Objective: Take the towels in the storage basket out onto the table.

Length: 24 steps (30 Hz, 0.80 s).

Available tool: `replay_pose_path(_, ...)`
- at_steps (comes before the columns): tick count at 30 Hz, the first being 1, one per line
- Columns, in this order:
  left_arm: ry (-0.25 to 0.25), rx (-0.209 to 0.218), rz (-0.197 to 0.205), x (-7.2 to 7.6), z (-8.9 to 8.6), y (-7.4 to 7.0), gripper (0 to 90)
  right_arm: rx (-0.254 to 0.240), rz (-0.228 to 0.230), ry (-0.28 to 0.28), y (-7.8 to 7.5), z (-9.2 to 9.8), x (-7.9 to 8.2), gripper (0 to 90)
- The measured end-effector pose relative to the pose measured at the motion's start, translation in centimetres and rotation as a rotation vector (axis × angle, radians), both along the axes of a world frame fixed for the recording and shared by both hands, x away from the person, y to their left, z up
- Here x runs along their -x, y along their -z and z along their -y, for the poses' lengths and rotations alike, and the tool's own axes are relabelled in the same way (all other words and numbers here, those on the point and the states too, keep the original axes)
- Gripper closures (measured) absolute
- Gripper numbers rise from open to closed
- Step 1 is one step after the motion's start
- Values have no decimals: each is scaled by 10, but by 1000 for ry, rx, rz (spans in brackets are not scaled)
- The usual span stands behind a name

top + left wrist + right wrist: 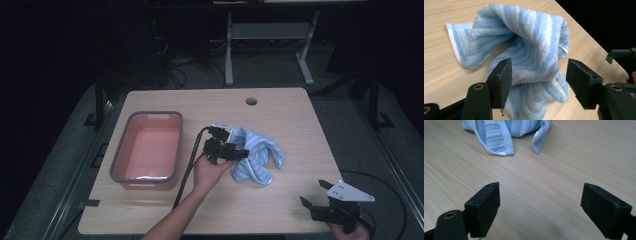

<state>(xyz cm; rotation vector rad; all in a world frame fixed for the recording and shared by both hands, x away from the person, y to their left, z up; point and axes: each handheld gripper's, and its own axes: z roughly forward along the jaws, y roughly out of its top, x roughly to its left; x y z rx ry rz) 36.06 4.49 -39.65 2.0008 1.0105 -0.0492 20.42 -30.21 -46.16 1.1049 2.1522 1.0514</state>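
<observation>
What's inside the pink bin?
Nothing visible: the pink bin shows a bare floor with a glare strip at its near end. The near wall hides a thin strip of floor just behind it. The towel lies beside it on the table.

Left hand-held gripper (239, 150) meets crumpled blue towel (257, 156) beside pink tub (148, 148).

Table (280, 210) fills centre of the high view. Tub (119, 165) on its left part. Towel (257, 155) bunched just right of centre, apart from the tub. Left gripper (235, 147) between tub and towel, at the towel's left edge; in the left gripper view the towel (531, 50) bulges between its jaws. Right gripper (312, 195) at lower right, near the table's front edge, well apart from the towel. Cable hole (251, 101) behind the towel, upper centre.
</observation>
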Motion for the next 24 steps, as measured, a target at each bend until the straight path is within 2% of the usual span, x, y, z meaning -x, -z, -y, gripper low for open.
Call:
replay_pose_path(9,-2,-12,24,8,-13,-4,370,11,-2,-2,1,-2,-1,152)
replay_pose_path(24,6,13,12,25,-30,5,370,17,-9,3,2,-2,-1,152)
